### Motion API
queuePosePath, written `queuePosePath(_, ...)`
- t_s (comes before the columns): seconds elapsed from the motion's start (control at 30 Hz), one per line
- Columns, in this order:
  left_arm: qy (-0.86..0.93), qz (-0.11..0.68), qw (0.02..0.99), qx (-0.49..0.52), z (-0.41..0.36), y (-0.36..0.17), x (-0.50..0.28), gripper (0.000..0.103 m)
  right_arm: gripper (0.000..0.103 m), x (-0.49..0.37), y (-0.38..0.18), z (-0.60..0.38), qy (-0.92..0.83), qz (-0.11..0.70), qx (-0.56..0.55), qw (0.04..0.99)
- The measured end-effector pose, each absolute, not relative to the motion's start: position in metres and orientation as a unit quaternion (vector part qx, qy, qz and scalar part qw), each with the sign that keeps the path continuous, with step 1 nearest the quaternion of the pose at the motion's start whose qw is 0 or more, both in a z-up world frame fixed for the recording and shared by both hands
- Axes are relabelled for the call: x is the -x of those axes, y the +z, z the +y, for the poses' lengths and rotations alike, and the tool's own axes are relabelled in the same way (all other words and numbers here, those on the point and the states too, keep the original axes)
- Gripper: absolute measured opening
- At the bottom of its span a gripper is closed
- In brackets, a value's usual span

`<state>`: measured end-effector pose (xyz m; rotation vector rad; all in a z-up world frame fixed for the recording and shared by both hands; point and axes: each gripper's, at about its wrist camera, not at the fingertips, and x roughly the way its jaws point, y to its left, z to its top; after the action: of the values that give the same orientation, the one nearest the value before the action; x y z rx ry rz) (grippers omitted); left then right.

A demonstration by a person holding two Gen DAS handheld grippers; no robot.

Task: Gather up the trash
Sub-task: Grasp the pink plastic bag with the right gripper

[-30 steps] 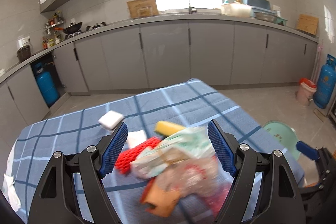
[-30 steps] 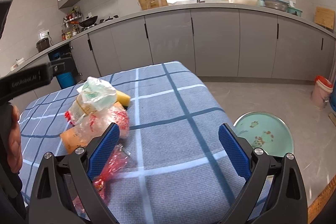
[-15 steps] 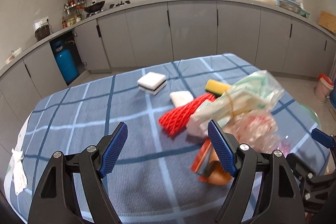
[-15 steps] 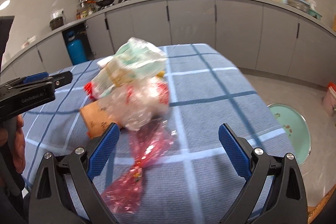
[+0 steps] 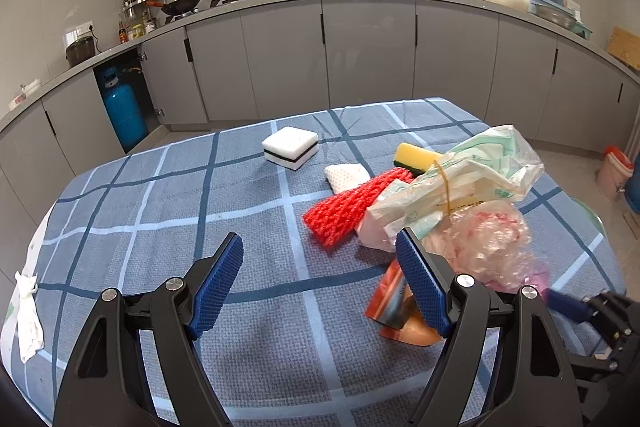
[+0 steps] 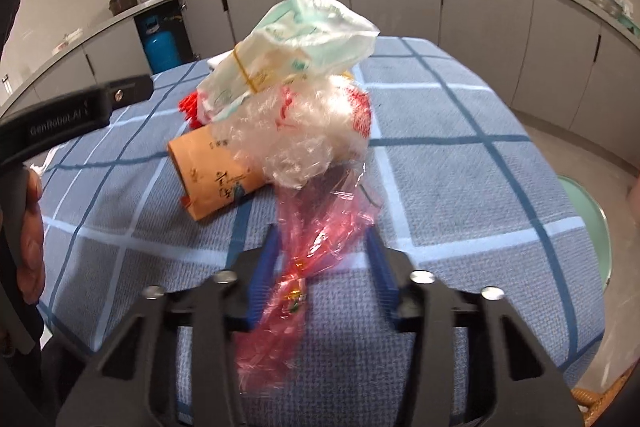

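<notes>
A heap of trash lies on the blue checked tablecloth (image 5: pixel 160 195): a white-green plastic bag (image 6: pixel 304 35), crumpled clear plastic (image 6: pixel 304 131), an orange packet (image 6: pixel 212 171) and a red foam net (image 5: pixel 344 207). A red cellophane wrapper (image 6: pixel 316 239) trails from the heap toward me. My right gripper (image 6: pixel 323 233) straddles that wrapper and its jaws are closing, with a little gap still showing beside the wrapper. My left gripper (image 5: pixel 320 239) hangs open over bare cloth left of the heap, nothing between its fingers. Its right finger hides part of the orange packet (image 5: pixel 404 323).
A white sponge block (image 5: pixel 290 147), a white foam piece (image 5: pixel 346 177) and a yellow sponge (image 5: pixel 416 157) lie behind the heap. A white rag (image 5: pixel 28 311) hangs at the table's left edge. A green stool (image 6: pixel 588 223) stands past the right edge. Grey cabinets (image 5: pixel 360 59) line the far wall.
My right gripper moved in over the red wrapper and its jaws have narrowed around it. The left gripper swung left off the heap earlier and has since held still.
</notes>
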<state>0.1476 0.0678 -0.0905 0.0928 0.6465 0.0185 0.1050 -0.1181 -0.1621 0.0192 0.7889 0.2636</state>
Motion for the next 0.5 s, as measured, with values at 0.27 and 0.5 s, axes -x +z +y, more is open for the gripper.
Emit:
queuePosePath(0.27, -0.015, 0.306, 0.95, -0.056, 0.049, -0.084, -0.15, 0.078, 0.033, -0.095, -0.156, -0.136, 0.125, 0.375, -0.027, 0.918)
queuePosePath(0.5, -0.041, 0.294, 0.951, -0.081, 0.024, -0.082, -0.165, 0.078, 0.032, -0.087, -0.151, -0.15, 0.119, 0.371, -0.035, 0.92)
